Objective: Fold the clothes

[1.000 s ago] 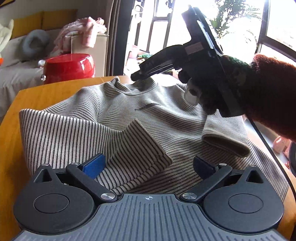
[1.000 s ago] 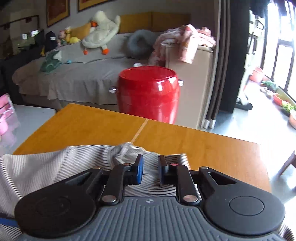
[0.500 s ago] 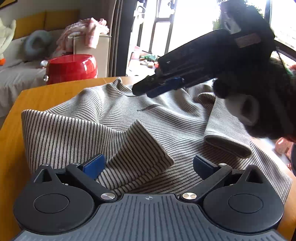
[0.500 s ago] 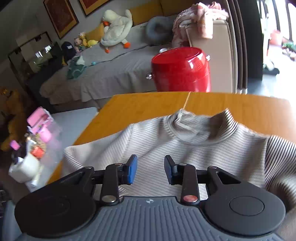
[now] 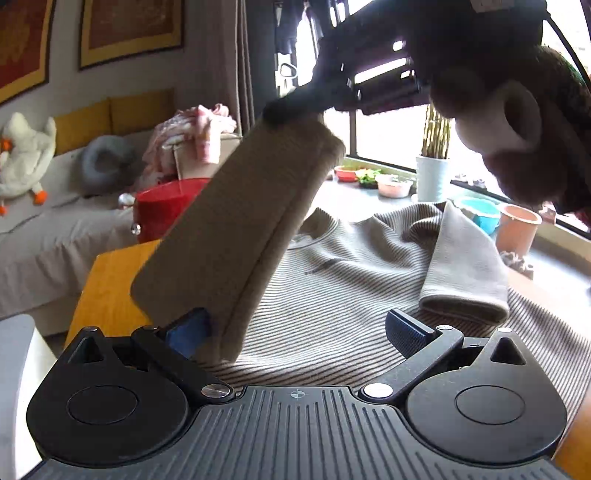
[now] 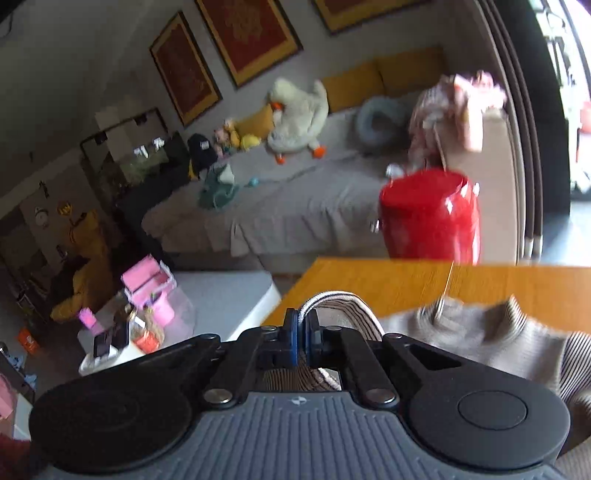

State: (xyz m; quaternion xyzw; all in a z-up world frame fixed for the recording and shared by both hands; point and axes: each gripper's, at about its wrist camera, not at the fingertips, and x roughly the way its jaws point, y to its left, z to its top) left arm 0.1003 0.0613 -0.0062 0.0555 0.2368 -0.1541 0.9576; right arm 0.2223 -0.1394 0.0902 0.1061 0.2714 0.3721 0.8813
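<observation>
My right gripper (image 6: 302, 338) is clamped on the cuff of a sleeve (image 5: 236, 236), holding it up off the striped sweater (image 5: 351, 280) that's spread on the wooden bench (image 5: 107, 288). My left gripper (image 5: 295, 330) is wide open with nothing between its fingers, low over the sweater's near edge. The other sleeve (image 5: 465, 273) lies folded across the body.

We had framed red pictures (image 6: 243, 33) over a grey sofa (image 6: 295, 206), yellow cushions (image 6: 380, 79), and a bright window (image 5: 391, 136) beyond.
</observation>
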